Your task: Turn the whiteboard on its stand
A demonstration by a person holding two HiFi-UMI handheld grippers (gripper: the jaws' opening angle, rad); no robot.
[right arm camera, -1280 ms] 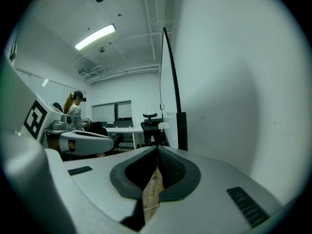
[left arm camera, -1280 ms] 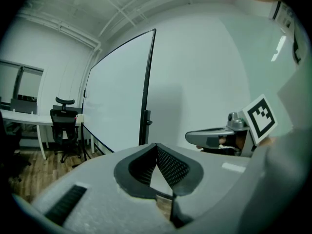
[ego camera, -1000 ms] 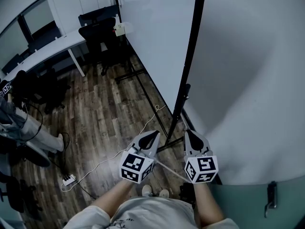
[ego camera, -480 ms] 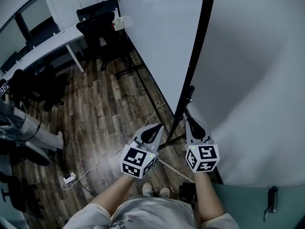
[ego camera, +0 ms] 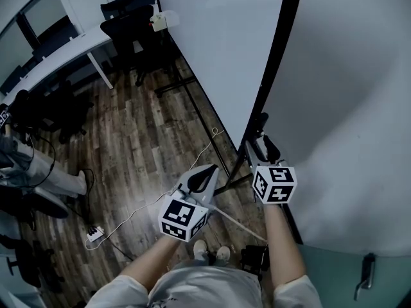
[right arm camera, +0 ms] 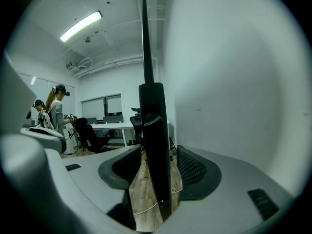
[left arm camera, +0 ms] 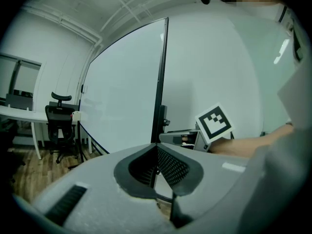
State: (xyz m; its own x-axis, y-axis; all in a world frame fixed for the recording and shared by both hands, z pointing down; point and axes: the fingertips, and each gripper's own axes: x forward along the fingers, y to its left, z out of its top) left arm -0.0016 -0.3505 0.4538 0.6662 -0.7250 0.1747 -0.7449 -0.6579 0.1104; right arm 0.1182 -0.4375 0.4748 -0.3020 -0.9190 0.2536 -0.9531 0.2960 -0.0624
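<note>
The vertical black frame edge [right arm camera: 155,130] of the big white whiteboard [ego camera: 218,50] stands between the right gripper's [ego camera: 264,143] opening jaws, apparently untouched. The left gripper [ego camera: 202,178], jaws together, sits farther off.

Person at 6 o'clock, head view: light clothes, grey gear.
Pale short-slv shirt [ego camera: 207,289] w/ dark print in front; light shoes [ego camera: 209,256]. Left gripper [ego camera: 210,171]: grey shell, dark ribbed pads [left arm camera: 171,167], cube [ego camera: 182,218] w/ blk-wht square markers.

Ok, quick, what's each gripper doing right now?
Left gripper: tongs closed, holding nothing.
Right gripper: tongs opening, black stand post between them, not clamped.
</note>
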